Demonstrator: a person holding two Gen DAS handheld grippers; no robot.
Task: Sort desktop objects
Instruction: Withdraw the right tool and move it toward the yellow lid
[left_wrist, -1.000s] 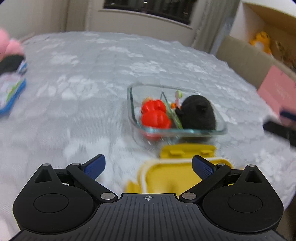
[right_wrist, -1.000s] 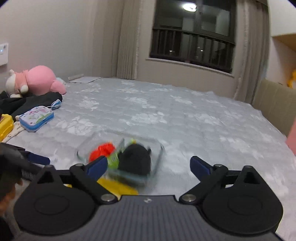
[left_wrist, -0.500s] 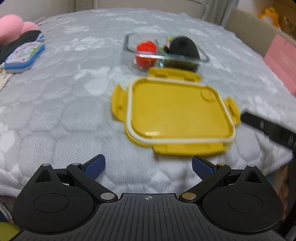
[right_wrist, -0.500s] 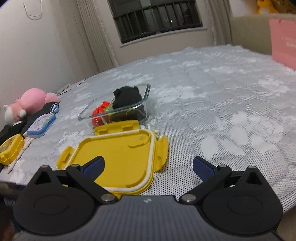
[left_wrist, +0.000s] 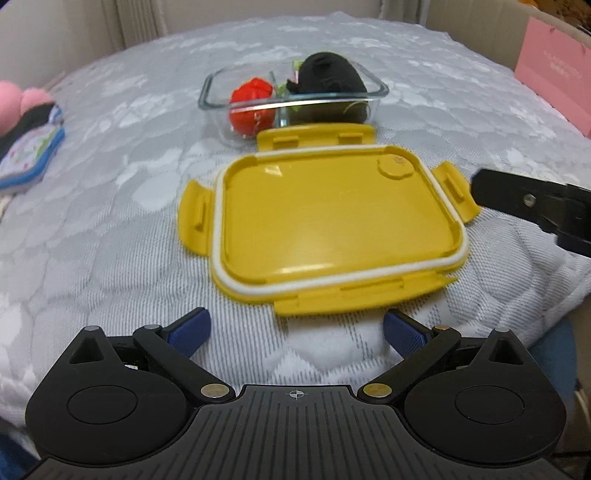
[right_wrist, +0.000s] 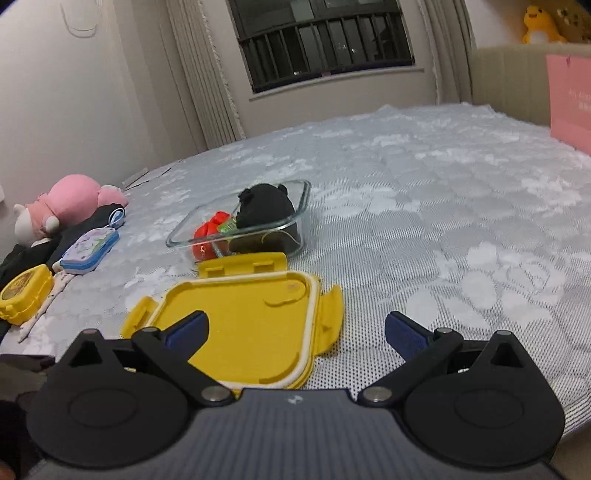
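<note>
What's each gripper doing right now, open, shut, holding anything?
Left gripper: open, empty, in front of the yellow lid.
Right gripper: open, empty, over the lid's right end.

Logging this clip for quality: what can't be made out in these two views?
- Glass container: the green item behind the black plush and red toy is mostly hidden, both views.
- Right gripper: cut off by the left view's edge.
- Pink bag: print too small.
- Yellow lid: near edge behind the right gripper.
</note>
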